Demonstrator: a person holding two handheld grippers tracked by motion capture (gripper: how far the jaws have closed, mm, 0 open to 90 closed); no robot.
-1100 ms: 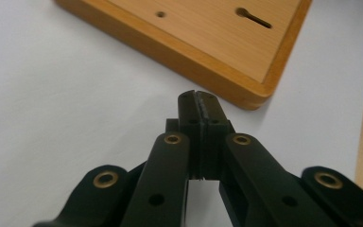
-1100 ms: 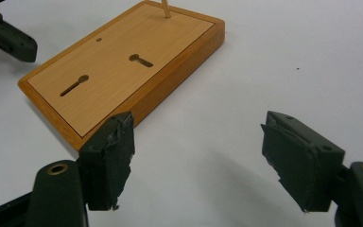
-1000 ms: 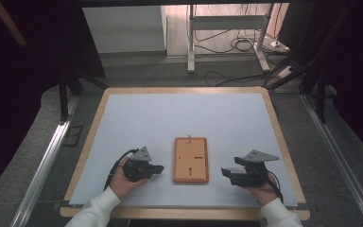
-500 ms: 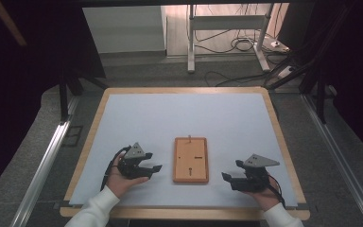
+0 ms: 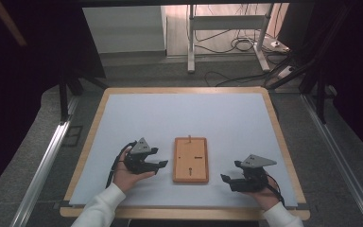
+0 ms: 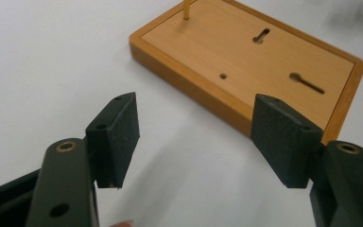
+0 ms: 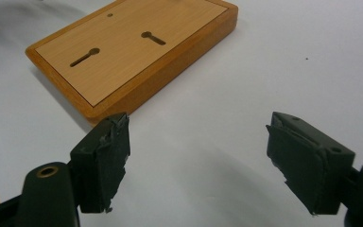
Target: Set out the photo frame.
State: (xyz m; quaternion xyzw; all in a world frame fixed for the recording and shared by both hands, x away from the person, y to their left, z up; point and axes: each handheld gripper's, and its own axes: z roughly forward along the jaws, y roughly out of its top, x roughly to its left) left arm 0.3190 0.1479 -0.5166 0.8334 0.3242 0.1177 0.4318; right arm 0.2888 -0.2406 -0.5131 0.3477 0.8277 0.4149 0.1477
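Note:
A flat wooden board with two keyhole slots and a thin upright peg at its far end lies on the white table mat. My left gripper rests to its left and points at it. Its jaws have just been opening and now stand open with nothing between them. My right gripper sits right of the board, also open and holding nothing. The left gripper view looks past the left gripper to the board and peg. In the right gripper view the right gripper frames bare mat beside the board.
The white mat is framed by a wooden table rim. Beyond the far edge are a grey floor, a metal stand and loose cables. Metal rails run along both sides of the table.
The left gripper's jaws have spread apart since a second ago. Both hands have barely shifted, and the board has stayed where it was.

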